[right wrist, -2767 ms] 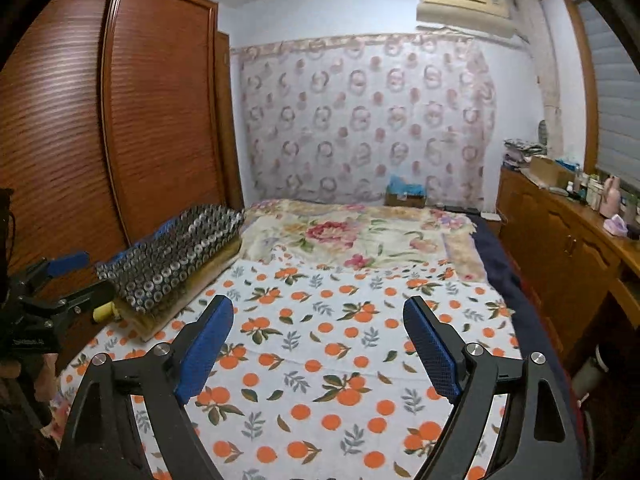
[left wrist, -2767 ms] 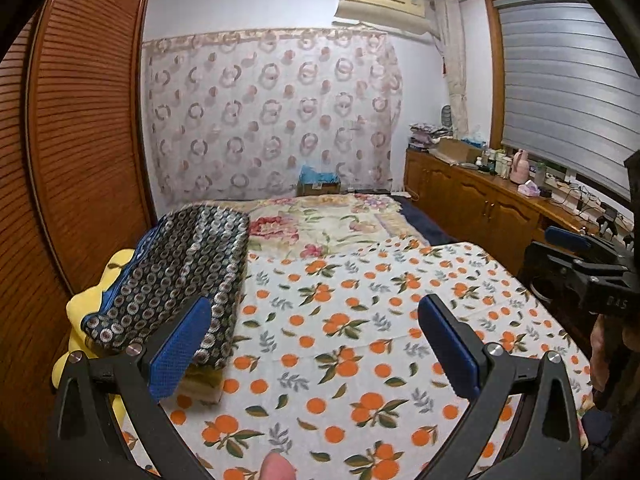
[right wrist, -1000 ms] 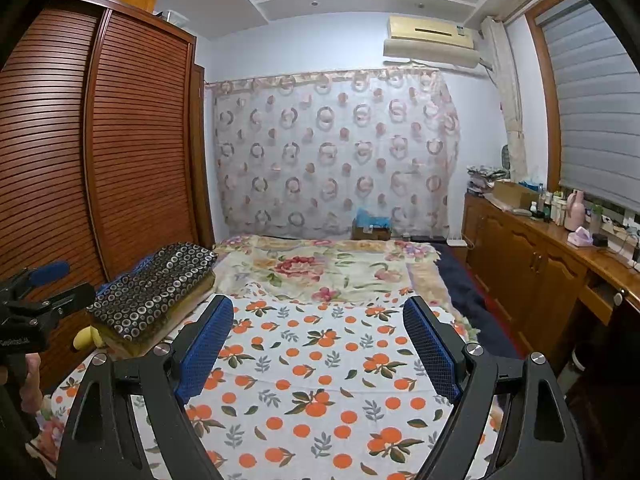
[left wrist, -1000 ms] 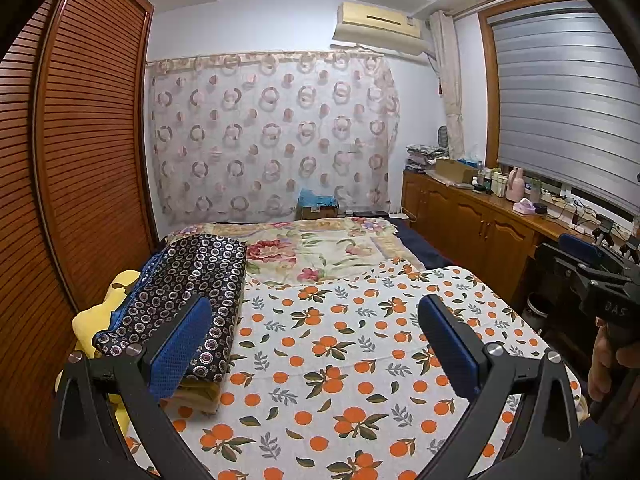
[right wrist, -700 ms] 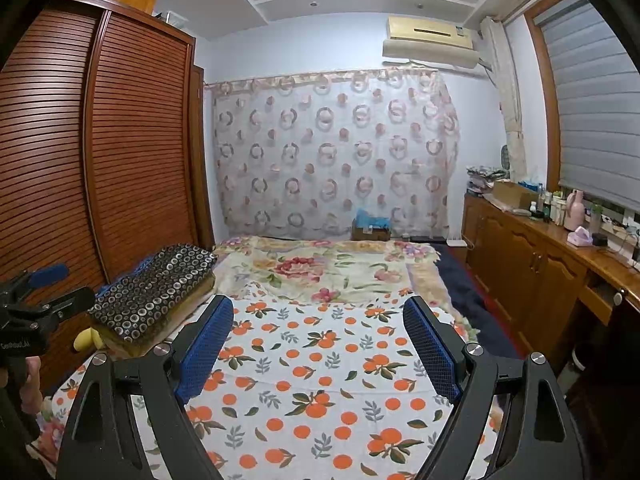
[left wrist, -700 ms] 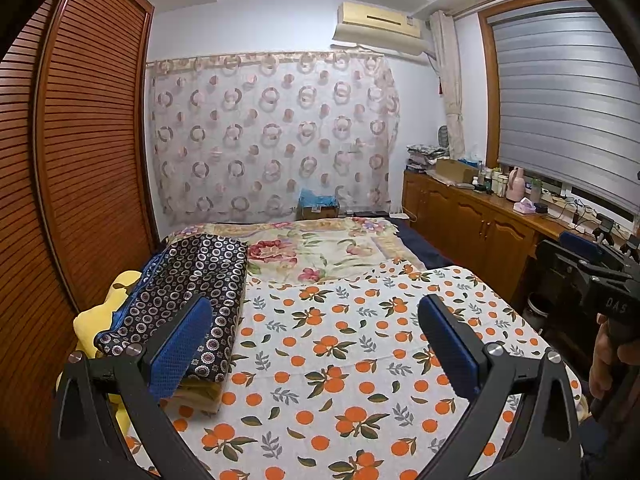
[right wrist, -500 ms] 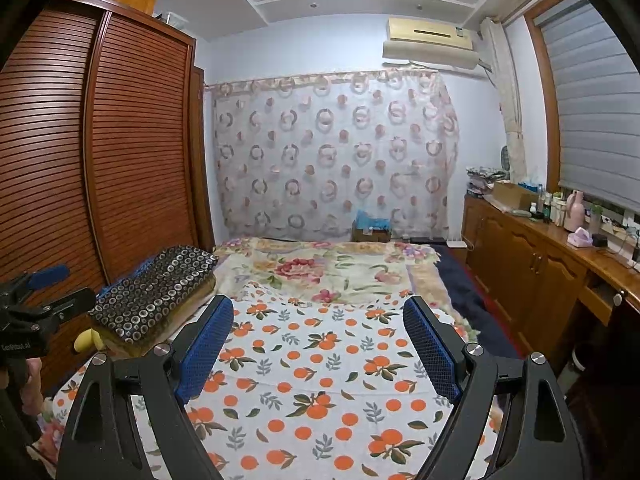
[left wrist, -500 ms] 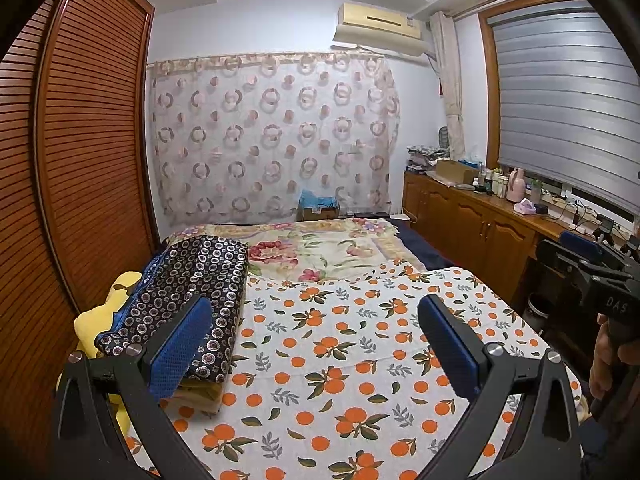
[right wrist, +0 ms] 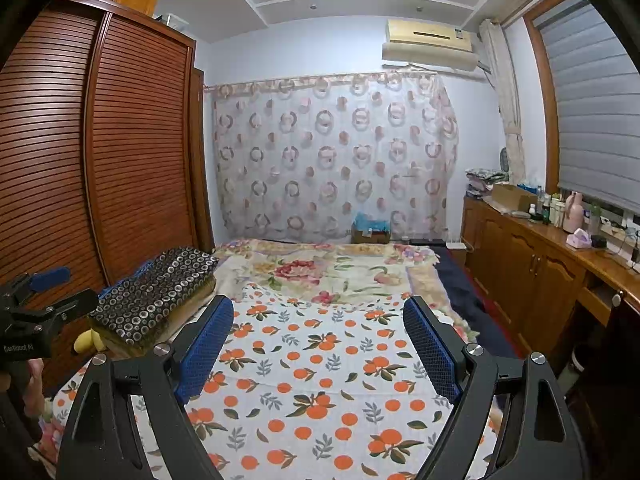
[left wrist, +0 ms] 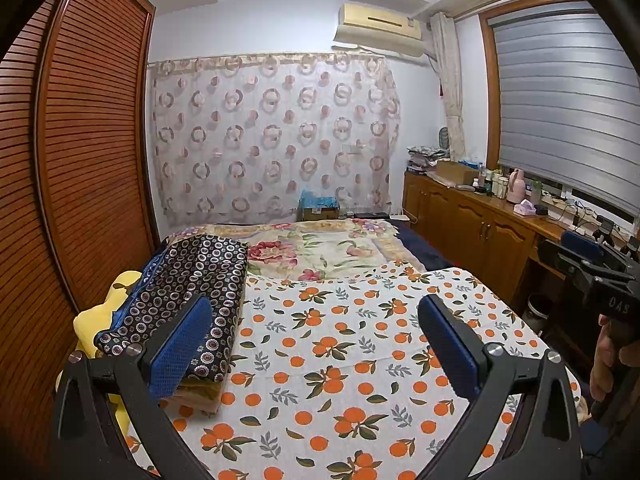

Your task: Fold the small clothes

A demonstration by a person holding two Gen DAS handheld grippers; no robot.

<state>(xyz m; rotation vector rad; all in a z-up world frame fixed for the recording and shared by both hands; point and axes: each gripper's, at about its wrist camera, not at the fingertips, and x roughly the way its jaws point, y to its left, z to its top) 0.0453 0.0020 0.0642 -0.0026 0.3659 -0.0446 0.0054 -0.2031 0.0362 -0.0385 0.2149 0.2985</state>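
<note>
Left hand-held gripper (left wrist: 314, 334) wide open, nothing btwn pads, touching nothing, above orange-print sheet (left wrist: 340, 360) on the bed. Right hand-held gripper (right wrist: 318, 338) same: spread wide, empty. Folded clothes stack (left wrist: 180, 292) sits ahead-left of both, at bed's left edge by wardrobe (left wrist: 80, 160). Sheet ahead is bare; cabinet (right wrist: 528, 276) runs along right.

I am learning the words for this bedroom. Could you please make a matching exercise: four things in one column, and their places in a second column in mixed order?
Things:
1. dark circle-patterned cloth
2. air conditioner
3. pink bottle
4. orange-print sheet

Places:
A. on the wooden counter under the window
B. high on the wall above the curtain
C. spread flat over the bed
D. folded on a pile by the wardrobe

Pairs: 1-D, 2-B, 3-A, 4-C
</note>
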